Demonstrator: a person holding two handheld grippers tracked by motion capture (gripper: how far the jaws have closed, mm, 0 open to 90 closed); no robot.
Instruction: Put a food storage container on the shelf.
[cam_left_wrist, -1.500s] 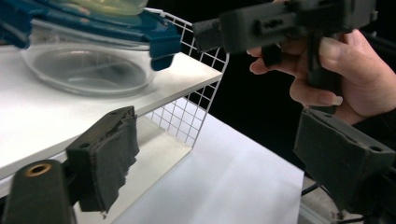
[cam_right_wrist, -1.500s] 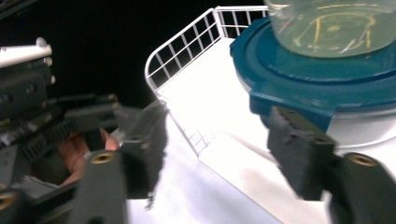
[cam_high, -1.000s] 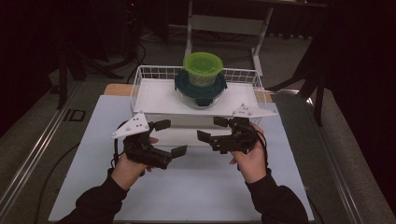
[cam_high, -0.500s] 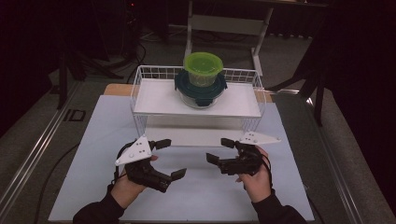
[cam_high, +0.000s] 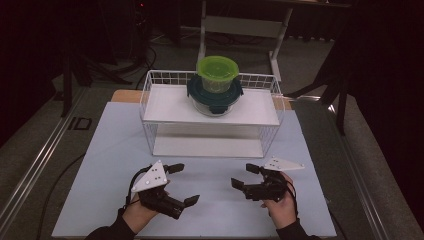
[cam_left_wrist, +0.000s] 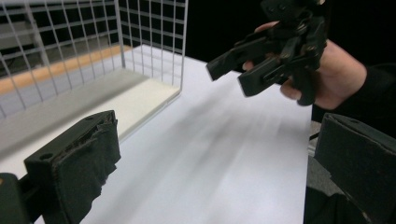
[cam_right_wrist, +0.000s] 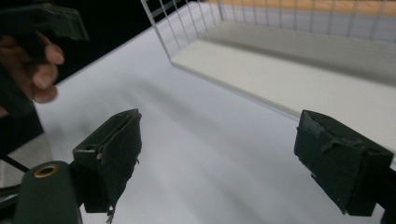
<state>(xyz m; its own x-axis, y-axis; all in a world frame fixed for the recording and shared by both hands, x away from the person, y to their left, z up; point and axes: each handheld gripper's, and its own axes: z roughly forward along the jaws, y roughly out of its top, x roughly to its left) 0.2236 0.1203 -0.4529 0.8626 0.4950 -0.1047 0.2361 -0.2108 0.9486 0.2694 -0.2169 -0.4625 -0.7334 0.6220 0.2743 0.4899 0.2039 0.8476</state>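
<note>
A dim lab: white test table (cam_high: 100, 150), floor cables (cam_high: 145, 55).

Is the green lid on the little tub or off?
On. The green lid sits flat on top of the little tub, which stands upright on the bigger dark-lidded container on the wire rack.

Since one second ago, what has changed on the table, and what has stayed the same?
Both hands drew back from the wire rack toward the person's edge of the table. The left gripper and right gripper came with them, fingers open, holding nothing. Nothing was picked up or released. The green-lidded container stayed stacked on the dark-lidded one on the rack's upper shelf.
</note>
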